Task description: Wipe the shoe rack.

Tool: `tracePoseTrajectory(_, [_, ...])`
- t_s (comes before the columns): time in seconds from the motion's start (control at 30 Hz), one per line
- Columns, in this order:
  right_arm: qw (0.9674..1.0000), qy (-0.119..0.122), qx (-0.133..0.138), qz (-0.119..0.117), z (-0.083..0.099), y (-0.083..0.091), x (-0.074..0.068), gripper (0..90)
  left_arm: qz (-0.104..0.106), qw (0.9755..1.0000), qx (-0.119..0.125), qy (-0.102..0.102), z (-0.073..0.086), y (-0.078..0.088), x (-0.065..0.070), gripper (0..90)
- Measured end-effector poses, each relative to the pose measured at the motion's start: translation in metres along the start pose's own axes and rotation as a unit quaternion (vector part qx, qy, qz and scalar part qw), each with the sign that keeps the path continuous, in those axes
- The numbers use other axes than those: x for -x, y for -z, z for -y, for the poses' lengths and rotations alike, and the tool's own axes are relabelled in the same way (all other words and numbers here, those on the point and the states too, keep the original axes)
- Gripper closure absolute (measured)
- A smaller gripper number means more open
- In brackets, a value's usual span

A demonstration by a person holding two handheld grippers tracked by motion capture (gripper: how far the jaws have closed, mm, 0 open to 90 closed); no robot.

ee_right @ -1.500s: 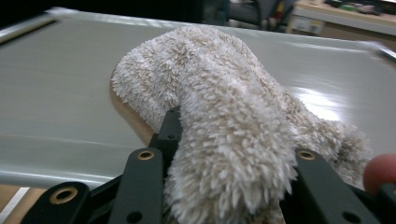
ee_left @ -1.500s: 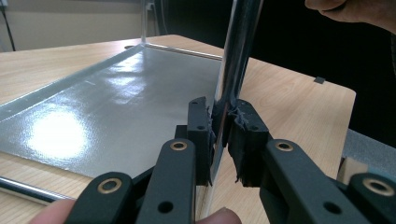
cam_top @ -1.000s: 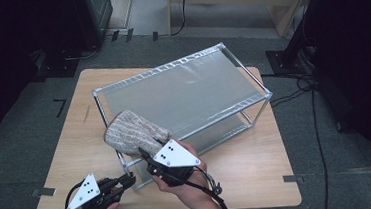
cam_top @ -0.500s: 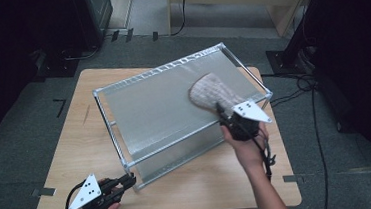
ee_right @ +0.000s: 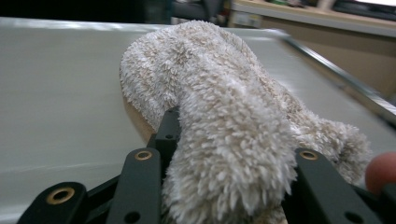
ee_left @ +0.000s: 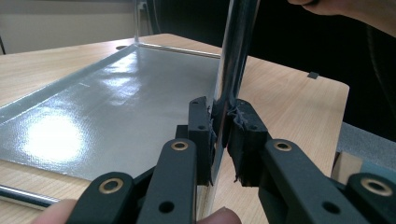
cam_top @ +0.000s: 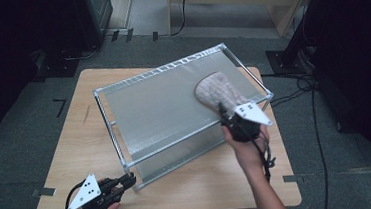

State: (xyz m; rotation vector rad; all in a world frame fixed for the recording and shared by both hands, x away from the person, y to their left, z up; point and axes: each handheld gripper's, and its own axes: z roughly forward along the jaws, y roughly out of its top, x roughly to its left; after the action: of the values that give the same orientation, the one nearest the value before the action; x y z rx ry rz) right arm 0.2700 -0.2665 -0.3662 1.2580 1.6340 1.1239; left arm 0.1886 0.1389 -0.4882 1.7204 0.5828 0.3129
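A wooden table (cam_top: 86, 142) carries a two-tier metal rack (cam_top: 173, 105) with grey sheeted shelves. The right gripper (cam_top: 227, 114) is clamped on a fluffy beige cloth (cam_top: 217, 93), which lies flat on the top shelf (cam_top: 153, 107) at its right end, near the far right corner; in the right gripper view the cloth (ee_right: 219, 140) bulges up between the black jaws. At the near left of the table, the left gripper (cam_top: 127, 179) is closed on the rack's near left corner post (ee_left: 233, 56), the pads pressing the shiny upright from both sides.
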Motion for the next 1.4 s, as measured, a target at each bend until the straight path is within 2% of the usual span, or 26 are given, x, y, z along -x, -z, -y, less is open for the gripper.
tracePoseTrajectory(0.07, [0.9994, 0.014, 0.006, -0.031, 0.001, 0.007, -0.027, 61.8, -0.001, 1.0, 0.001, 0.0, 0.0, 0.0, 0.0, 80.2])
tracePoseTrajectory(0.1, [0.9983, 0.02, 0.007, -0.055, 0.002, 0.011, -0.043, 61.7, -0.001, 1.0, 0.001, 0.001, 0.0, 0.0, 0.001, 80.2])
tracePoseTrajectory(0.13, [0.9973, 0.025, 0.008, -0.068, 0.002, 0.013, -0.053, 61.7, -0.002, 1.0, 0.0, 0.0, 0.0, 0.0, 0.001, 80.2])
tracePoseTrajectory(0.2, [0.9936, 0.036, 0.011, -0.106, 0.002, 0.02, -0.079, 61.7, -0.002, 1.0, 0.001, 0.001, 0.0, 0.0, 0.001, 80.2])
tracePoseTrajectory(0.27, [0.9877, 0.041, 0.014, -0.15, 0.002, 0.028, -0.106, 61.7, -0.002, 1.0, 0.001, 0.001, 0.0, 0.0, 0.001, 80.2])
tracePoseTrajectory(0.3, [0.9842, 0.033, 0.011, -0.174, 0.002, 0.032, -0.116, 61.6, -0.001, 1.0, 0.001, 0.001, 0.0, 0.0, 0.001, 80.2])
tracePoseTrajectory(0.33, [0.9785, 0.022, 0.008, -0.205, 0.001, 0.037, -0.128, 61.5, -0.002, 1.0, 0.001, -0.002, 0.0, 0.0, 0.001, 80.2])
tracePoseTrajectory(0.37, [0.9751, 0.02, 0.006, -0.221, 0.001, 0.04, -0.134, 61.5, -0.001, 1.0, 0.002, -0.001, 0.0, 0.0, 0.001, 80.2])
tracePoseTrajectory(0.43, [0.9694, 0.031, 0.007, -0.244, 0.0, 0.047, -0.148, 61.5, 0.0, 1.0, 0.002, -0.003, 0.0, 0.0, 0.0, 80.3])
tracePoseTrajectory(0.5, [0.968, 0.053, 0.012, -0.245, 0.0, 0.052, -0.157, 61.5, -0.001, 1.0, 0.0, -0.005, 0.0, 0.0, 0.001, 80.4])
tracePoseTrajectory(0.53, [0.969, 0.067, 0.016, -0.237, 0.001, 0.052, -0.156, 61.4, -0.001, 1.0, 0.0, -0.005, 0.0, 0.0, 0.001, 80.4])
tracePoseTrajectory(0.6, [0.9706, 0.071, 0.016, -0.229, 0.002, 0.048, -0.147, 61.2, -0.001, 1.0, 0.001, -0.005, 0.0, 0.0, 0.001, 80.4])
tracePoseTrajectory(0.63, [0.973, 0.07, 0.018, -0.219, 0.002, 0.046, -0.139, 61.2, -0.001, 1.0, 0.001, -0.005, 0.0, 0.0, 0.001, 80.4])
tracePoseTrajectory(0.67, [0.9802, 0.078, 0.02, -0.181, 0.003, 0.041, -0.12, 61.1, 0.0, 1.0, 0.001, -0.004, 0.0, 0.0, 0.001, 80.4])
tracePoseTrajectory(0.7, [0.9802, 0.078, 0.02, -0.181, 0.003, 0.041, -0.12, 61.1, 0.001, 1.0, 0.001, -0.003, 0.0, 0.0, 0.0, 80.4])
tracePoseTrajectory(0.77, [0.9869, 0.071, 0.018, -0.144, 0.004, 0.034, -0.094, 60.9, 0.0, 1.0, 0.0, -0.006, 0.0, 0.0, 0.0, 80.4])
tracePoseTrajectory(0.87, [0.9941, 0.054, 0.01, -0.094, 0.004, 0.026, -0.056, 60.9, 0.001, 1.0, -0.002, -0.006, 0.0, 0.001, 0.0, 80.4])
tracePoseTrajectory(0.97, [0.9988, 0.028, 0.004, -0.039, 0.004, 0.021, -0.015, 60.5, 0.001, 1.0, -0.001, -0.005, 0.0, 0.001, 0.0, 80.4])
tracePoseTrajectory(1.03, [0.9998, 0.019, 0.005, 0.003, 0.004, 0.018, 0.009, 60.1, 0.001, 1.0, -0.001, -0.006, 0.0, 0.001, 0.0, 80.4])
tracePoseTrajectory(1.1, [0.9981, 0.024, 0.009, 0.056, 0.007, 0.015, 0.034, 59.3, 0.0, 1.0, -0.002, -0.006, 0.0, 0.001, 0.0, 80.4])
tracePoseTrajectory(1.2, [0.9952, -0.005, 0.011, 0.098, 0.011, 0.016, 0.061, 58.5, 0.0, 1.0, 0.0, -0.005, 0.0, 0.001, 0.0, 80.4])
tracePoseTrajectory(1.23, [0.9942, -0.013, 0.011, 0.107, 0.012, 0.017, 0.067, 58.0, 0.0, 1.0, -0.001, -0.006, 0.0, 0.001, 0.0, 80.4])
tracePoseTrajectory(1.27, [0.993, -0.032, 0.012, 0.113, 0.014, 0.018, 0.077, 56.8, 0.001, 1.0, -0.001, -0.005, 0.0, 0.001, 0.0, 80.4])
tracePoseTrajectory(1.3, [0.9929, -0.045, 0.011, 0.11, 0.015, 0.019, 0.081, 55.4, 0.0, 1.0, -0.001, -0.005, 0.0, 0.001, 0.0, 80.4])
tracePoseTrajectory(1.33, [0.9937, -0.049, 0.007, 0.101, 0.015, 0.02, 0.083, 50.9, 0.001, 1.0, -0.001, -0.005, 0.0, 0.001, 0.0, 80.4])
tracePoseTrajectory(1.4, [0.9955, -0.042, -0.008, 0.085, 0.013, 0.02, 0.084, 39.8, 0.001, 1.0, 0.0, -0.004, 0.0, 0.001, 0.0, 80.3])
